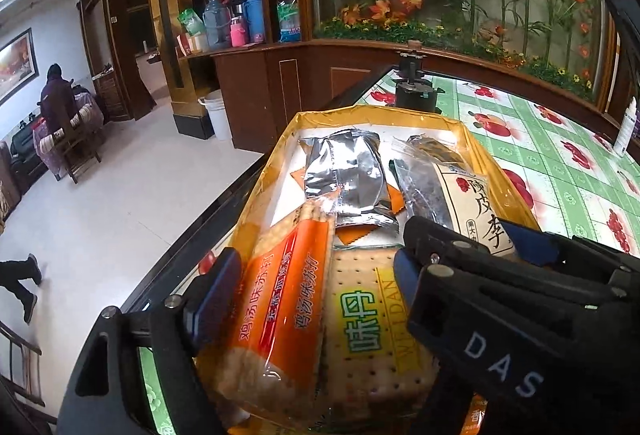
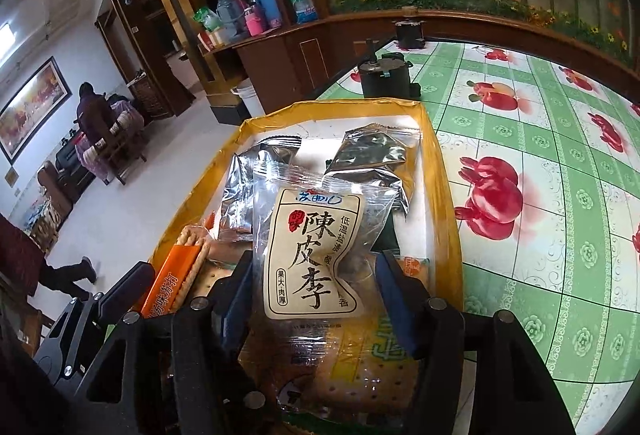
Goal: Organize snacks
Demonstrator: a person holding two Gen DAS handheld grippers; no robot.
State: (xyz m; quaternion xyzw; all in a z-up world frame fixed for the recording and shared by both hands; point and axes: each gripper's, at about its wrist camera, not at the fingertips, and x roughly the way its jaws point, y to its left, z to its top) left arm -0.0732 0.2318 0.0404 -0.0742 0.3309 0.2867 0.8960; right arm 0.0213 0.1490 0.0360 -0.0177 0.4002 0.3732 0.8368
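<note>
Lying in the yellow tray [image 2: 440, 171], the plum bag [image 2: 316, 255] sits right between the right gripper [image 2: 316, 299] jaws, which stand apart and do not pinch it. Its long side runs away from the tongs. The left gripper [image 1: 316, 287] is open too, around the orange cracker pack [image 1: 276, 307]. The right hand is nearer the plum bag.

left claw [image 1: 308, 299] open; right claw [image 2: 316, 287] open
</note>
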